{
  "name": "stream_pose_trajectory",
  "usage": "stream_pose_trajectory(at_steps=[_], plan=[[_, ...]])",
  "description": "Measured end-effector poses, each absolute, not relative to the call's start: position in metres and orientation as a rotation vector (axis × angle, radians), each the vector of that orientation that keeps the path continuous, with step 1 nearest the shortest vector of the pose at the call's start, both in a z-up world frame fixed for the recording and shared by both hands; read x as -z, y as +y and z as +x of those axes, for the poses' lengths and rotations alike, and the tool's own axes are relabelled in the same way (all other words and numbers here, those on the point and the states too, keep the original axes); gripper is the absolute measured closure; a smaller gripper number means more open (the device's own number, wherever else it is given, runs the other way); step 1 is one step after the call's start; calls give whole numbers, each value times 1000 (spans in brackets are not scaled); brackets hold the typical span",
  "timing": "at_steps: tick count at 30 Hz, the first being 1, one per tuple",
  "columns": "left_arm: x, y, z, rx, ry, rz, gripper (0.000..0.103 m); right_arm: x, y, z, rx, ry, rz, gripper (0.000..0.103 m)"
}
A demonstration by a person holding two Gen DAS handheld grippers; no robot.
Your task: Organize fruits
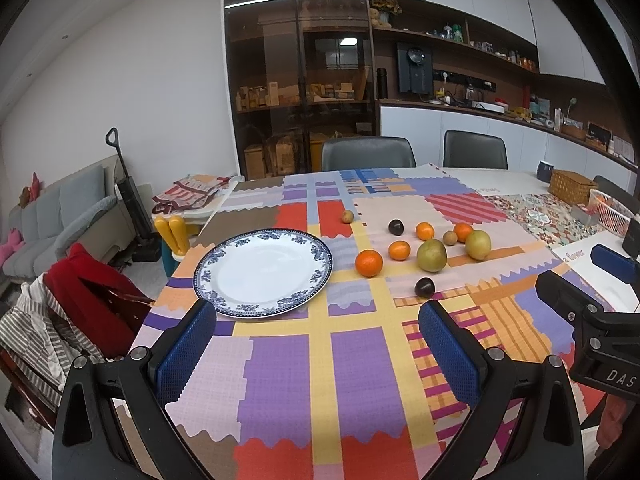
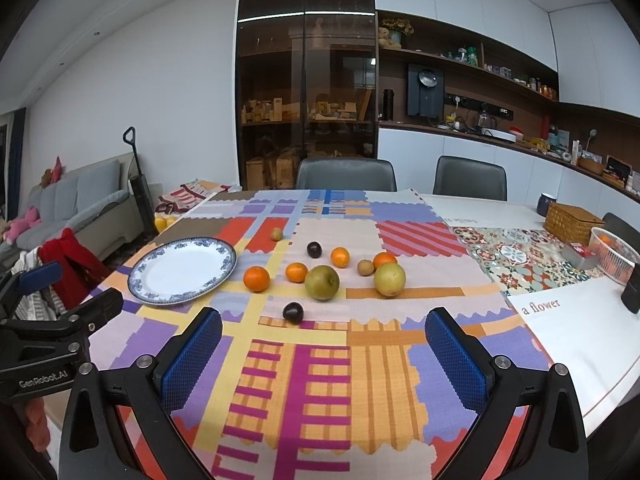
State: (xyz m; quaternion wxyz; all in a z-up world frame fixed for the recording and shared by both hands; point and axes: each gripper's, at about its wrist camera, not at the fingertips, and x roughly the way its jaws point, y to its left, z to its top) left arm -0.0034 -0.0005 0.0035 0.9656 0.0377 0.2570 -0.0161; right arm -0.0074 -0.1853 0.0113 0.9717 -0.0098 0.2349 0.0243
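While both tools gape, the basket's (image 2: 614,256) contents stay unclear.

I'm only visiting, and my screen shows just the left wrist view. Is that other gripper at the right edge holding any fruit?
Observer: No. The right gripper is open, with nothing between its blue pads.
Visitor: Which fruit sits nearest to it?
Observer: A dark purple fruit, lying just beyond its fingertips, left of centre.
Visitor: I can't read the writing on the white mat.
Observer: On the white mat it says "a flower".
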Motion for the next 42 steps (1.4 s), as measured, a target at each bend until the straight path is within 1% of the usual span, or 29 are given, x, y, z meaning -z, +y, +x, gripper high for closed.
stream_pose_trajectory(at_steps=[11, 20, 26, 28, 30, 32, 34, 38, 42], plan=[[12, 2, 31, 113, 525, 145, 1, 11, -180, 21, -64, 524, -44, 0], [28, 0, 81, 237, 543, 237, 9, 30, -171, 60, -75, 588, -47, 1], [39, -5, 112, 313, 533, 325, 16, 45, -165, 87, -81, 647, -43, 11], [42, -7, 124, 336, 538, 342, 16, 52, -164, 97, -80, 673, -37, 15], [46, -9, 137, 369, 551, 348, 17, 58, -163, 106, -76, 699, -29, 18], [52, -11, 150, 405, 570, 355, 21, 64, -162, 115, -76, 729, -17, 22], [56, -14, 159, 423, 583, 365, 23, 70, -162, 122, -80, 757, -3, 27], [68, -19, 178, 462, 618, 372, 26, 80, -161, 134, -84, 796, 9, 31], [76, -24, 193, 494, 656, 371, 29, 88, -160, 144, -89, 825, 12, 38]])
